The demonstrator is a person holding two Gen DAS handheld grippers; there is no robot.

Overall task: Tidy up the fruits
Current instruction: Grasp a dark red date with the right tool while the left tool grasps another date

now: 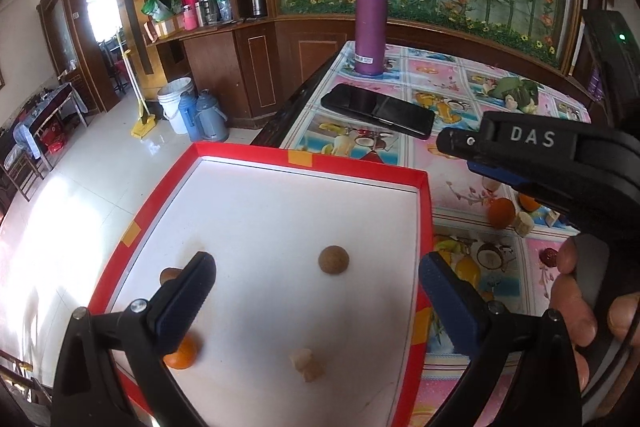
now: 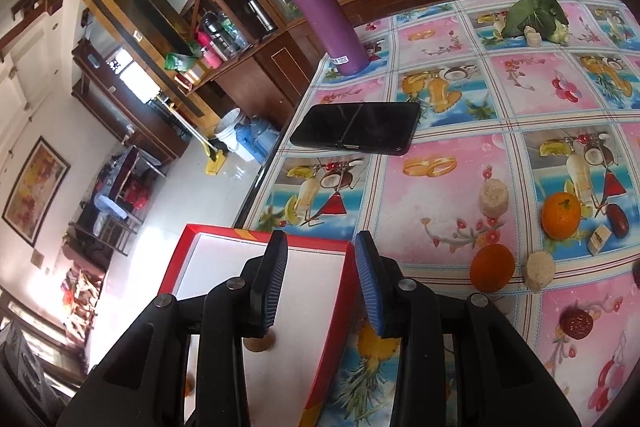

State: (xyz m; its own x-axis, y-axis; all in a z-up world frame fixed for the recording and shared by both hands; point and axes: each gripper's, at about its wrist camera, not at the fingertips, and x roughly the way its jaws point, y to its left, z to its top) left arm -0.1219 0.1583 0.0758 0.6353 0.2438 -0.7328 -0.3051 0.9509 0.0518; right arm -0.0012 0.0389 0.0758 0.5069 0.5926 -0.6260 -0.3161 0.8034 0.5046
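A red-rimmed box with a white floor sits at the table's left edge. In it lie a brown round fruit, an orange, a pale chunk and another brown fruit behind my finger. My left gripper is open and empty above the box. My right gripper is open and empty, straddling the box's right wall; it shows in the left wrist view. On the cloth lie two oranges, pale cylinders and red dates.
A black phone lies beyond the box. A purple flask stands at the table's far left corner. Green leaves lie at the far side. The table edge drops to a tiled floor on the left.
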